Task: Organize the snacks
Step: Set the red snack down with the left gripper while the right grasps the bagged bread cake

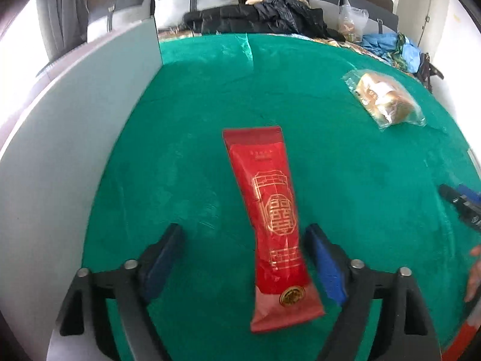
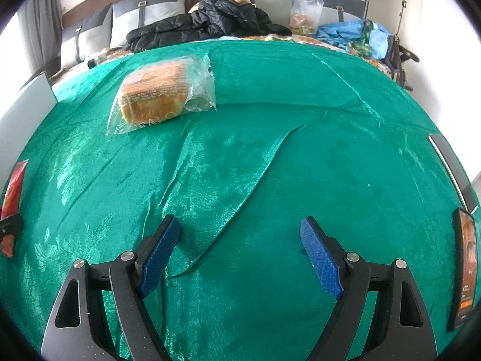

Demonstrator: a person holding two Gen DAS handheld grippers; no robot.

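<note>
A long red snack packet (image 1: 275, 219) with gold print lies on the green cloth (image 1: 195, 120), its near end between the fingers of my open left gripper (image 1: 245, 234), closer to the right finger. A clear bag of bread (image 1: 384, 100) lies at the far right; in the right wrist view the bag of bread (image 2: 159, 93) lies far left. My right gripper (image 2: 240, 231) is open and empty over bare green cloth (image 2: 330, 156). The red packet (image 2: 12, 201) shows at that view's left edge. The right gripper's tip (image 1: 463, 204) shows at the left view's right edge.
A grey upright panel (image 1: 75, 126) borders the cloth on the left. Black jackets (image 2: 204, 21), a plastic bag (image 2: 305, 15), blue cloth (image 2: 354, 36) and pillows lie at the back. A phone with a lit screen (image 2: 466, 273) lies at the right edge.
</note>
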